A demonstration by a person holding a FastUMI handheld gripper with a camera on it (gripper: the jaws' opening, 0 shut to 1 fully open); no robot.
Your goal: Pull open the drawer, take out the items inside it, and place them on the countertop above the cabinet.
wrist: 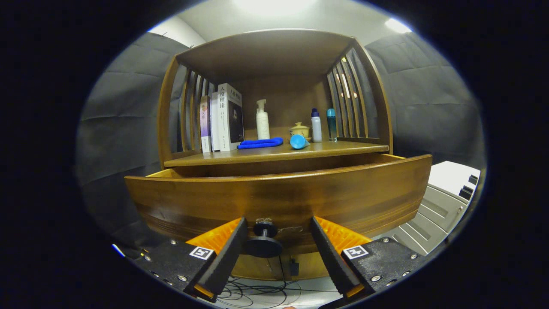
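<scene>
The wooden drawer (279,197) stands pulled out from the cabinet, and its front panel hides the inside. A dark round knob (263,245) juts from the panel's lower middle. My gripper (279,220) is open, a finger on each side of the knob; the left finger is close beside it and the right one stands well apart. Above the drawer is the countertop (343,148). On it lie a folded blue cloth (260,143) and a blue cup (299,141) tipped on its side.
At the back of the countertop stand books (223,118) on the left, a white pump bottle (262,120), a yellow lidded pot (300,129) and two small bottles (316,125). Slatted sides and a top board enclose the shelf. A white unit (446,193) sits at the right; cables (257,294) lie on the floor.
</scene>
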